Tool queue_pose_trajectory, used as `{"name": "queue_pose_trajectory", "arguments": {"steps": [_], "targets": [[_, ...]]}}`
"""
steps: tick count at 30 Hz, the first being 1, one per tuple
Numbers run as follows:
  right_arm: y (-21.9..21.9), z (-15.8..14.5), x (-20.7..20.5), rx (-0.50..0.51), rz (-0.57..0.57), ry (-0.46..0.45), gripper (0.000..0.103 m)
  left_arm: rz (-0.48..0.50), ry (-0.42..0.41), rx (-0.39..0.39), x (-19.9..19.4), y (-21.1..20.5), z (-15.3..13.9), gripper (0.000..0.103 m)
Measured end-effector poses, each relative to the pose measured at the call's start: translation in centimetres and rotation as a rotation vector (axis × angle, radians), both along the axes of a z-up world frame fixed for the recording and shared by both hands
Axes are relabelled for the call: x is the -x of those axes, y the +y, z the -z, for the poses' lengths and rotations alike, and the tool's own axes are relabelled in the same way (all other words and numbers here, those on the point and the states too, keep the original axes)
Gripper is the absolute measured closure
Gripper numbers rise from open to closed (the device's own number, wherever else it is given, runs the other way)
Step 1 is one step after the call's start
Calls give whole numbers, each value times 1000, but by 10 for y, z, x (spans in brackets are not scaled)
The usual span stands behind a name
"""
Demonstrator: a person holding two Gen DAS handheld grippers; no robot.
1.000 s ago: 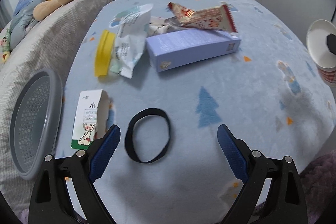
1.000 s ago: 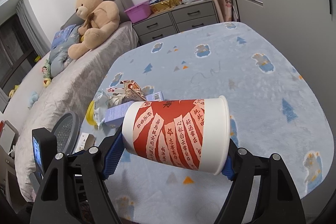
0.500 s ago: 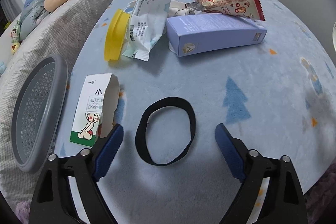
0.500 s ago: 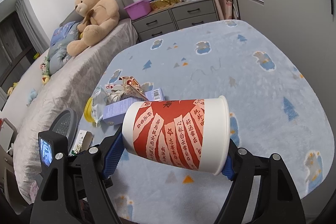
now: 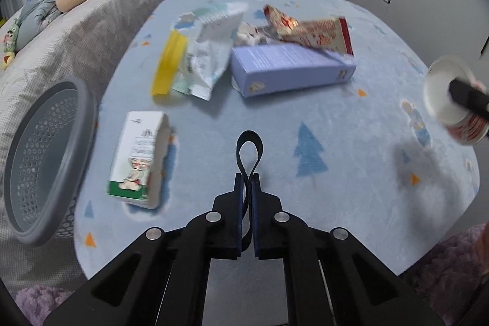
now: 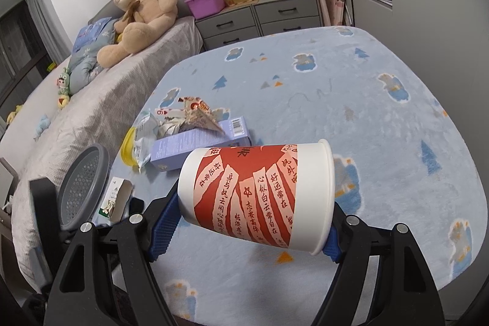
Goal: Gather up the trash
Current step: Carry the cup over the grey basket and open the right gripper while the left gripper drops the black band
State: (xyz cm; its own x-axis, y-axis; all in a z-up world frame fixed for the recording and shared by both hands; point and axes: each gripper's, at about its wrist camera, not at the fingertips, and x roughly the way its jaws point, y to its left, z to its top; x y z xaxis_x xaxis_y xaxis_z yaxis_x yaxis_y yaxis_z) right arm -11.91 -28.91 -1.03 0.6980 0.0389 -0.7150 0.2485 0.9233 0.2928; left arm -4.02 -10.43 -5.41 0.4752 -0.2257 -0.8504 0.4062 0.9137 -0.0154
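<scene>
Between left gripper (image 5: 247, 182) jaws: black band (image 5: 249, 153) pinched, loop pointing away. Right gripper (image 6: 247, 222) jaws clamp paper cup (image 6: 259, 194) sideways.

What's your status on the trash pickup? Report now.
Left gripper shut on black band, pinched into a loop. Right gripper clamps red-and-white paper cup sideways. Grey mesh bin at left; small carton lies between.

Your right gripper (image 6: 253, 222) clamps a red-and-white paper cup (image 6: 259, 194) sideways, rim to the right, above the near edge of the blue blanket (image 6: 366, 100). Near its left edge lie a purple box (image 6: 198, 142), crumpled wrappers (image 6: 189, 112) and a small carton (image 6: 116, 200), beside a grey basket (image 6: 82, 185).
</scene>
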Motion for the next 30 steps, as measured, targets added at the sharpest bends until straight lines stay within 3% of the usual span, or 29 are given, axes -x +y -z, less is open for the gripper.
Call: {"name": "queue_pose_trajectory", "arguments": {"steps": [7,14,22,30], "targets": [[48,-14,-20,57,-78,-3,29,-81,-104,20,-9,49,-45,98],[128,-28,-64,52,-241,-43,29,-253,-176,-20,-41,137,-72,98],[228,-19,-128,50,-455,-43,29,-442,-200,-81,-81,223,-73,98],[289,-2,-167,61,-581,-5,29,-501,-156,-53,-96,262,-56,98]]}}
